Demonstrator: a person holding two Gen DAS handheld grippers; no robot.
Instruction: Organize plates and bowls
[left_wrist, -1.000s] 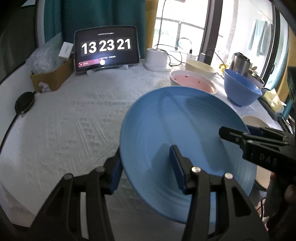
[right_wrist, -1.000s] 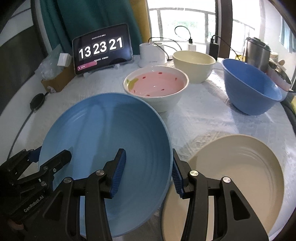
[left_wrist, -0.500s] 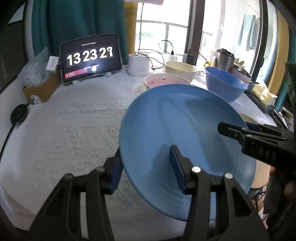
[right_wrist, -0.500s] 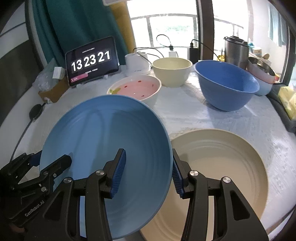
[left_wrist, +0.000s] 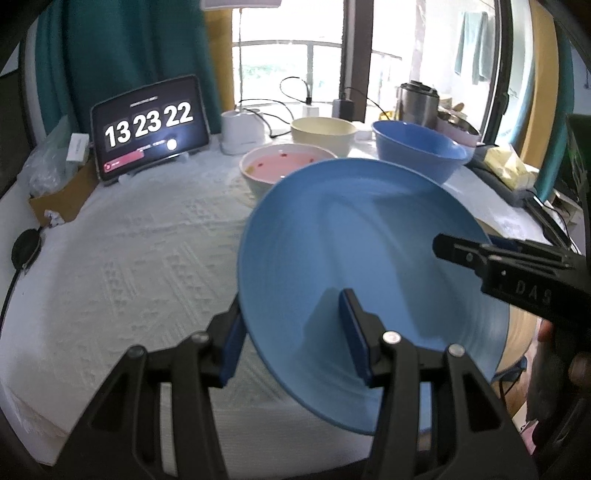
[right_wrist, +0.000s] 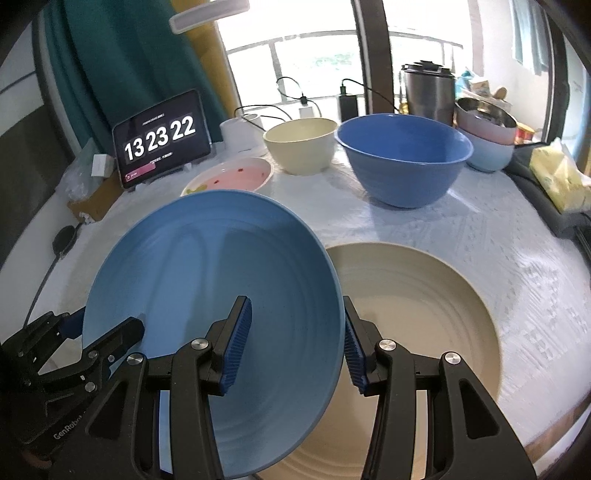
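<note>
A large blue plate (left_wrist: 362, 236) (right_wrist: 207, 266) hangs tilted above the table, carried from both sides. My left gripper (left_wrist: 291, 325) is shut on its near left rim, one pad under the plate and one on its face. On the opposite rim my right gripper (right_wrist: 295, 321) is shut the same way; it also shows at the right of the left wrist view as the right gripper (left_wrist: 498, 266). The left gripper (right_wrist: 85, 350) appears low left in the right wrist view. Under the blue plate's right edge lies a beige plate (right_wrist: 424, 314) (left_wrist: 517, 339) on the cloth.
Behind stand a pink bowl (right_wrist: 229, 177), a cream bowl (right_wrist: 301, 142) and a big blue bowl (right_wrist: 402, 158). A clock tablet (right_wrist: 162, 140), a cardboard box (left_wrist: 55, 192), a steel pot (right_wrist: 428, 92), stacked bowls (right_wrist: 487, 144) and cables line the back. White cloth (left_wrist: 129, 258) spreads at left.
Both grippers have carried the blue plate to the right and slightly up, so it now overlaps the beige plate. Both grips are unchanged. The clock went from 21 to 22.
</note>
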